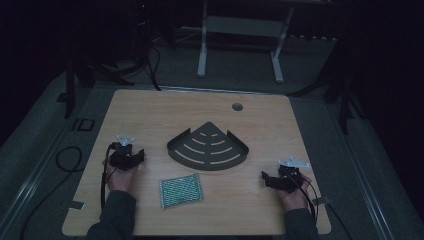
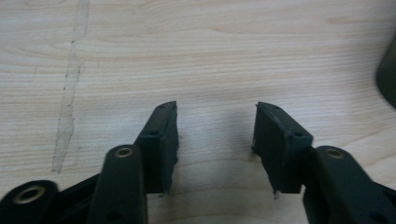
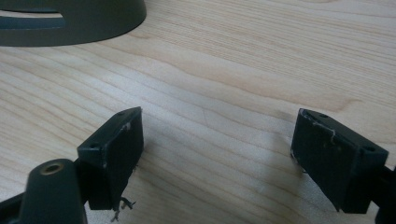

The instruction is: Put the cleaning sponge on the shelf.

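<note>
A dark fan-shaped corner shelf (image 1: 209,146) with curved slots lies in the middle of the wooden table (image 1: 150,107). In front of it lies a green-and-white patterned pad (image 1: 181,190). My left gripper (image 1: 131,153) rests at the table's left, held by a hand, its jaws wide apart over bare wood (image 2: 217,126). At the right, my right gripper (image 1: 266,178) also stands open with nothing between its jaws (image 3: 219,133). The shelf's rim (image 3: 93,21) lies ahead and to the left in the right gripper view; its edge (image 2: 387,70) is at the far right of the left gripper view.
A round cable hole (image 1: 237,106) sits near the table's far edge. Beyond the table stand the white legs of another frame (image 1: 202,50). Cables (image 1: 65,160) trail on the floor at the left. The room around is dark.
</note>
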